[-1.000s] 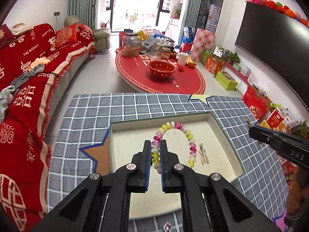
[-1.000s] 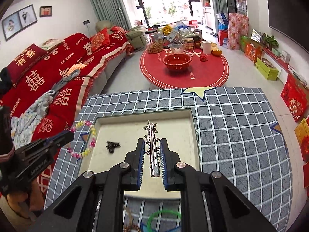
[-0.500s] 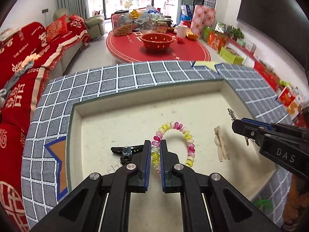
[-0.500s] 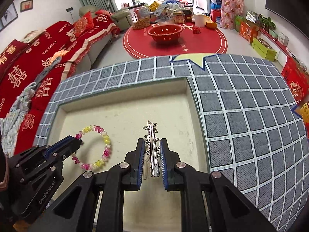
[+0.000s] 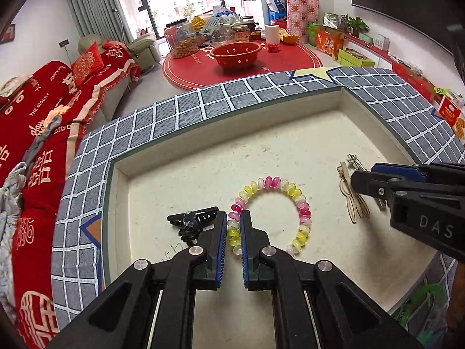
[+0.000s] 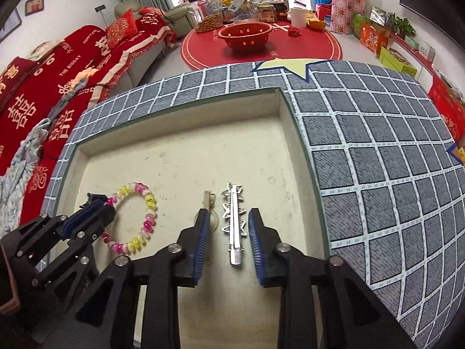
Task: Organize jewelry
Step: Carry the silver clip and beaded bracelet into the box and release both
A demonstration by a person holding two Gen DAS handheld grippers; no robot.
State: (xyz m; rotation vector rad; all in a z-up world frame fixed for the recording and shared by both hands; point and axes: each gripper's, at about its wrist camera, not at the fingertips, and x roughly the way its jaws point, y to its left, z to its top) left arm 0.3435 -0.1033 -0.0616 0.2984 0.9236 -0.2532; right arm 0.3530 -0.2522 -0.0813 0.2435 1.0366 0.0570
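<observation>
Cream tray (image 5: 334, 122) on checked cloth (image 6: 377, 160); left gripper (image 5: 233, 232) pinching bracelet (image 5: 302, 212), right gripper (image 6: 229, 229) wide.

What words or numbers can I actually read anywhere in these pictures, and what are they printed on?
"DAS": on the right tool's black body, left wrist view.
"THE BIGDAY": on the red sofa cover.
"HAPPY": also on that cover, partly legible.
Large Chinese characters: on the same cover.
Embossed letters on the left tool, handwriting on the tray floor, and box labels: too small to read.
</observation>
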